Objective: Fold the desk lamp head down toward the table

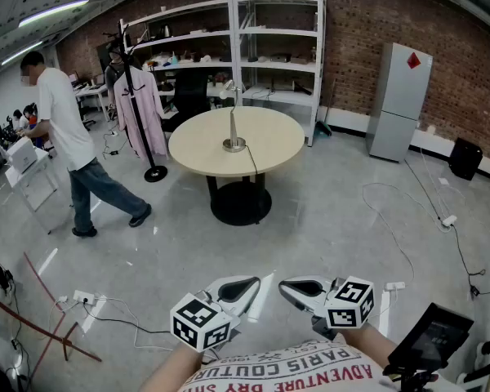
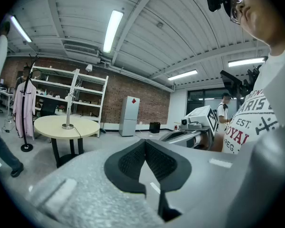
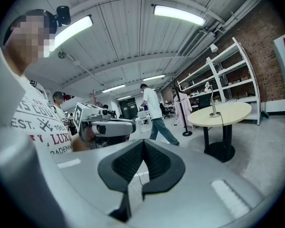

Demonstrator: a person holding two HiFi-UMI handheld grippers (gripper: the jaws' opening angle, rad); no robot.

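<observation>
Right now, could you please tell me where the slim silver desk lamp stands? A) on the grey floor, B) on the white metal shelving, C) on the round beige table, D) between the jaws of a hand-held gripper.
C: the slim silver desk lamp stands upright, its base near the middle of the round beige table.

Lab or workshop: brick wall [image 1: 441,23], metal shelving [image 1: 237,31], floor cables [image 1: 408,219].

Shiny metal desk lamp [image 1: 234,143], smooth matt pale tabletop [image 1: 196,147], glossy grey floor [image 1: 327,219], rough brick wall [image 1: 359,23]
</observation>
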